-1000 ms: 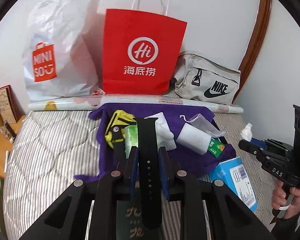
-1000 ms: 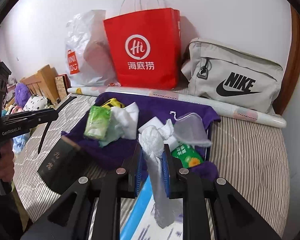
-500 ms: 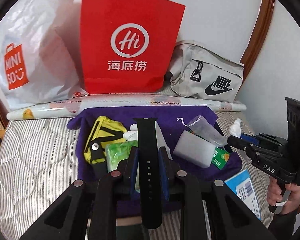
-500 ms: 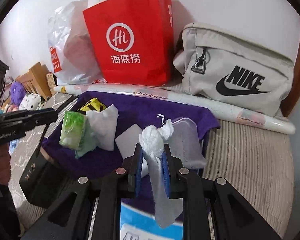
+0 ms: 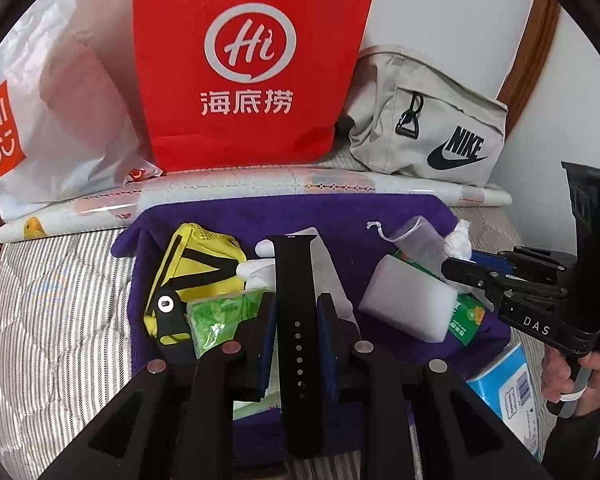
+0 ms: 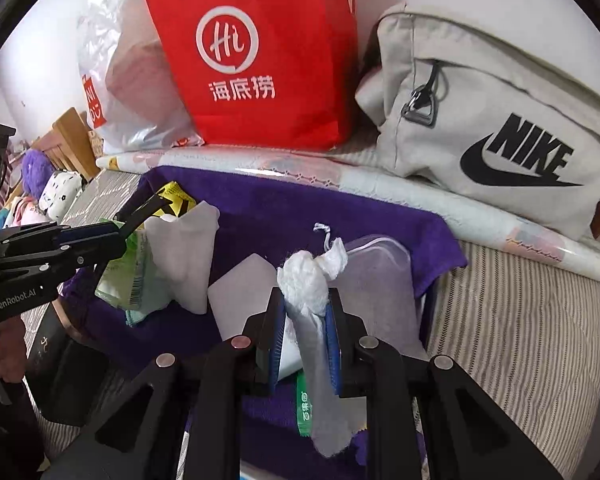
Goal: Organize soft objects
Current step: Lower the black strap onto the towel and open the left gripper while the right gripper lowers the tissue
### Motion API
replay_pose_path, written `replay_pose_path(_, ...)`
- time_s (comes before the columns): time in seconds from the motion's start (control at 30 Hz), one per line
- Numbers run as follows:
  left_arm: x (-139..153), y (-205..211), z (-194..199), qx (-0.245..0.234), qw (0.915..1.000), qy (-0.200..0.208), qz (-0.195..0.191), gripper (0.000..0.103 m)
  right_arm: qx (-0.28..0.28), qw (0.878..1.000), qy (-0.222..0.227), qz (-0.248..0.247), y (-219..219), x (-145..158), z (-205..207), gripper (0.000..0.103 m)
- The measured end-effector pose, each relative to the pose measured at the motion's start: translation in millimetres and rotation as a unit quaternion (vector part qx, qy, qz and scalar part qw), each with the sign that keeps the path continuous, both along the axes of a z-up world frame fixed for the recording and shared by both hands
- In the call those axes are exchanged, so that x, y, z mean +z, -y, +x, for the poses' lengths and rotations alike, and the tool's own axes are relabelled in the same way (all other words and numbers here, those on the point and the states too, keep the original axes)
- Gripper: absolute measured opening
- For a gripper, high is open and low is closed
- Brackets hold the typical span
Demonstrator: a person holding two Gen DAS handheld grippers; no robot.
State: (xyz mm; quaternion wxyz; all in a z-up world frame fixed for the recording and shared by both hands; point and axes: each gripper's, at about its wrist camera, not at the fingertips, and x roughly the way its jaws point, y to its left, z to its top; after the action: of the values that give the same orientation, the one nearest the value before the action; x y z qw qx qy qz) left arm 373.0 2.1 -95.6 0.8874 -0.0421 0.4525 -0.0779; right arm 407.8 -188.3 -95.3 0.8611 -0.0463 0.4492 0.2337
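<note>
My left gripper [image 5: 296, 312] is shut on a black watch strap [image 5: 296, 280] that stands up between its blue pads, above a purple towel [image 5: 300, 216]. My right gripper [image 6: 303, 312] is shut on a crumpled white tissue [image 6: 307, 280], which hangs down below the pads. On the towel lie a yellow pouch [image 5: 196, 256], a green wipes pack [image 5: 216, 316], a white sponge block [image 5: 407, 304], a green tissue pack [image 5: 467, 316] and a clear drawstring pouch [image 6: 375, 272]. The right gripper also shows in the left wrist view [image 5: 455, 264], over the towel's right side.
A red paper bag [image 5: 252, 60], a white plastic bag [image 5: 52, 120] and a grey Nike bag [image 6: 499, 120] line the wall behind a rolled sheet [image 5: 260, 188]. A blue box [image 5: 507, 384] and a dark box [image 6: 64, 376] sit on the striped mattress [image 6: 519, 340].
Both grippers have moved forward and down toward the purple towel, each still holding its item. The bags at the wall now look larger and closer.
</note>
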Motion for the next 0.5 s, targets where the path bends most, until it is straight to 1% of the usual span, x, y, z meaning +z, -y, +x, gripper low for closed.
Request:
replay_pose_path(0.17,-9,4,7,0.0,0.9998,-0.013,0.013,0.02,0.007,1.0,-0.009,-0.002,-5,-6,4,0.022)
replay_pose_path(0.27,-12,4,9,-0.001,0.9998,-0.018,0.01,0.02,0.012,1.0,-0.009,-0.003,-7,-7,4,0.022)
replay_pose_path(0.4,-13,3,11,-0.001,0.9998,-0.02,0.007,0.02,0.015,1.0,-0.012,-0.002,-8,-7,6,0.026)
replay_pose_path(0.47,-14,3,11,0.0,0.9997,-0.021,0.007,0.02,0.016,1.0,-0.013,-0.003,-8,-8,6,0.035)
replay_pose_path(0.5,-14,2,11,0.0,0.9997,-0.022,0.009,0.02,0.017,1.0,-0.012,-0.002,-9,-8,6,0.042)
